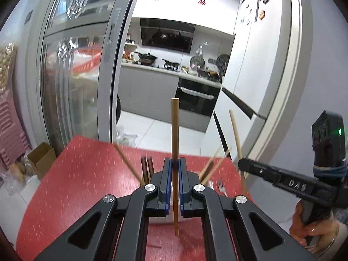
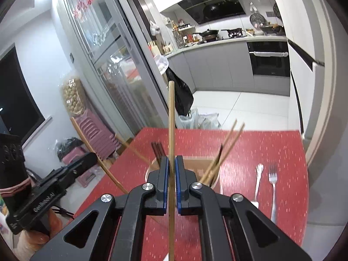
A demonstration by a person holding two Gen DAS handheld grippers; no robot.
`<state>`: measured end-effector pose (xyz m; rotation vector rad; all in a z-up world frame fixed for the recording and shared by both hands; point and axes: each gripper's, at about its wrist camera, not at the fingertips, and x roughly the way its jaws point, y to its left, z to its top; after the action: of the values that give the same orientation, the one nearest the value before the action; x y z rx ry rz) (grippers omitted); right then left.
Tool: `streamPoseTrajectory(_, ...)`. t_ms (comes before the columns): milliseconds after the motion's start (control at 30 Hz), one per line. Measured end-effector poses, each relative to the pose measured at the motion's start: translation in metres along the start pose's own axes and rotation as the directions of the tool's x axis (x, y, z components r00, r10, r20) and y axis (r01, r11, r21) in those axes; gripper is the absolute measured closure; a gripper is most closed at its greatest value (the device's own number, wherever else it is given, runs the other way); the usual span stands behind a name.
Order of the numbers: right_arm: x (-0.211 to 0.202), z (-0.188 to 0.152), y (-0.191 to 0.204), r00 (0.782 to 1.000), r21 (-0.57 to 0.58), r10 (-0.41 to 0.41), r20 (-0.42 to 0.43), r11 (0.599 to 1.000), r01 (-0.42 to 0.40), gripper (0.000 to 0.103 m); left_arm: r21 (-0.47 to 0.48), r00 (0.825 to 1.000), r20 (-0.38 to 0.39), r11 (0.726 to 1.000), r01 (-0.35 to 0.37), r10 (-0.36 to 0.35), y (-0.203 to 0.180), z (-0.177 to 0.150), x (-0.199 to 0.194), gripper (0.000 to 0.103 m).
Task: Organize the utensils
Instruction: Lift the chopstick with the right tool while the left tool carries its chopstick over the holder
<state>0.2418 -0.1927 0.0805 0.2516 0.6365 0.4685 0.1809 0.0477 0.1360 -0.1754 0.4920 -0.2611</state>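
My left gripper [image 1: 175,165] is shut on a light bamboo chopstick [image 1: 174,130] that stands upright above the red table [image 1: 76,174]. My right gripper [image 2: 171,163] is shut on another bamboo chopstick [image 2: 171,113], also upright; it shows at the right of the left wrist view [image 1: 235,134]. Just beyond both grippers stands a round utensil holder [image 2: 214,179] with a cardboard divider, holding several bamboo chopsticks [image 2: 226,150] and two dark chopsticks [image 2: 157,149]. A spoon [image 2: 258,178] and a fork [image 2: 273,184] lie on the table to the holder's right.
The table's far edge [image 2: 239,130] faces a kitchen doorway with a glass sliding door [image 2: 113,69]. Pink stools [image 2: 95,134] and a cardboard box [image 1: 41,158] stand on the floor at the left. The left hand's gripper [image 2: 65,174] appears at the left of the right wrist view.
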Motion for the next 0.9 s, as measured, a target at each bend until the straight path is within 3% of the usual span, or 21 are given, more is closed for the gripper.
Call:
streamPoseTrajectory(333, 0.042, 0.040, -0.005, 0.995, 0.006, -0.050, 0.084, 0.999, 0.049, 0.097, -0.019, 0.996, 0.059, 0.998, -0.059, 0.060, 0.011, 0.037, 0.036, 0.075)
streamPoseTrajectory(633, 0.087, 0.053, -0.009, 0.988, -0.026, -0.077, 0.137, 0.996, 0.081, 0.097, -0.017, 0.994, 0.031, 0.995, -0.103, 0.103, 0.024, 0.033, 0.081, 0.075)
streamPoseTrajectory(900, 0.115, 0.034, -0.019, 0.988, -0.049, -0.080, 0.130, 0.995, 0.087, 0.097, -0.042, 0.994, -0.006, 0.993, -0.111, 0.111, 0.037, 0.016, 0.105, 0.075)
